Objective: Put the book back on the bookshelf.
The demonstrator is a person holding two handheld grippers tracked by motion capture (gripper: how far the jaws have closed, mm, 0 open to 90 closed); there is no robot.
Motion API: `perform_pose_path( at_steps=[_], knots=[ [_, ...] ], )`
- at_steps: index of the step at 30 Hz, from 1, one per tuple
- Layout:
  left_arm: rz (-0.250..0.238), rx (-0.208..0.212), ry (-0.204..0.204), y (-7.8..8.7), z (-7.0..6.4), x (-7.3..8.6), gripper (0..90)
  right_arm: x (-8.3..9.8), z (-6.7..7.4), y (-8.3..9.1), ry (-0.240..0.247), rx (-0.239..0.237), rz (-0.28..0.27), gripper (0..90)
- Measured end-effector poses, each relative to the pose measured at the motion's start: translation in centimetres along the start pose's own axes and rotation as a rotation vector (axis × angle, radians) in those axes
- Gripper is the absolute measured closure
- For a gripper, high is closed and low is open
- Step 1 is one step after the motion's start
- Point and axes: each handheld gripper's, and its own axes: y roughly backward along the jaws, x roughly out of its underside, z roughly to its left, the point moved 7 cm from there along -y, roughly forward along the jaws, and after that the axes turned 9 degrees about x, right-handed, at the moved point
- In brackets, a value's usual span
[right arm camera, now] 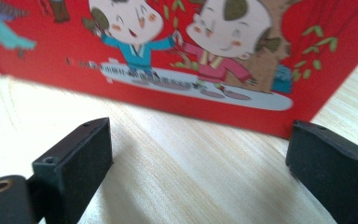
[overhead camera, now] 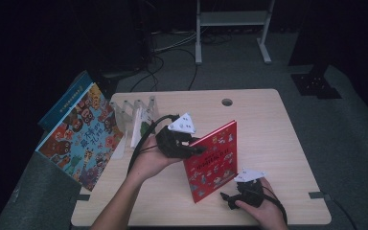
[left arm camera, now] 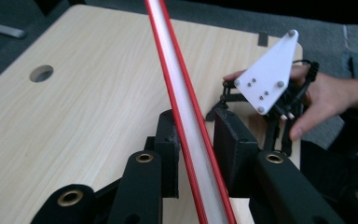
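Note:
A thin red picture book (overhead camera: 213, 160) stands tilted on one lower corner on the wooden table (overhead camera: 268, 124). My left gripper (overhead camera: 197, 149) is shut on its left edge, about halfway up. In the left gripper view the book's white page edge (left arm camera: 186, 116) runs up between the two pads (left arm camera: 170, 149). My right gripper (overhead camera: 226, 196) rests low on the table by the book's lower right corner, held by a hand, with its white plate (left arm camera: 268, 77) on top. Its jaws (right arm camera: 200, 154) stand wide open with bare table between them, and the red cover (right arm camera: 177, 51) is just beyond.
Large colourful picture books (overhead camera: 79, 136) lean off the table's left side. A clear slotted rack (overhead camera: 134, 112) at the back left holds a white book (overhead camera: 141, 127). A cable hole (overhead camera: 227, 102) is near the far edge. A metal stand (overhead camera: 232, 28) is on the floor behind.

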Motion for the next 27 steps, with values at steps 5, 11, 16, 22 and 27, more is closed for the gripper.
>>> perform_pose_path(
  at_steps=[5, 11, 16, 22, 27],
  knots=[
    [0.055, 0.027, -0.013, 0.3, 0.0, -0.3, 73.2, 0.0, 0.0, 0.0, 0.001, -0.005, 0.001, 6.4],
    [0.169, 0.083, -0.035, 1.0, -0.5, -0.8, 76.8, 0.0, -0.2, 0.0, -0.002, -0.007, -0.003, 7.0],
    [0.226, 0.092, -0.035, 1.2, -0.4, -0.9, 78.3, 0.1, -0.8, 0.1, -0.024, -0.023, -0.007, 7.2],
    [0.261, 0.111, 0.0, 1.5, 0.1, -0.9, 79.0, 0.3, -2.8, 0.1, -0.055, -0.028, -0.009, 7.2],
    [0.298, 0.111, 0.046, 1.6, 0.5, -0.9, 79.1, 0.6, -4.8, 0.2, -0.064, -0.008, 0.011, 7.2]
  ],
)
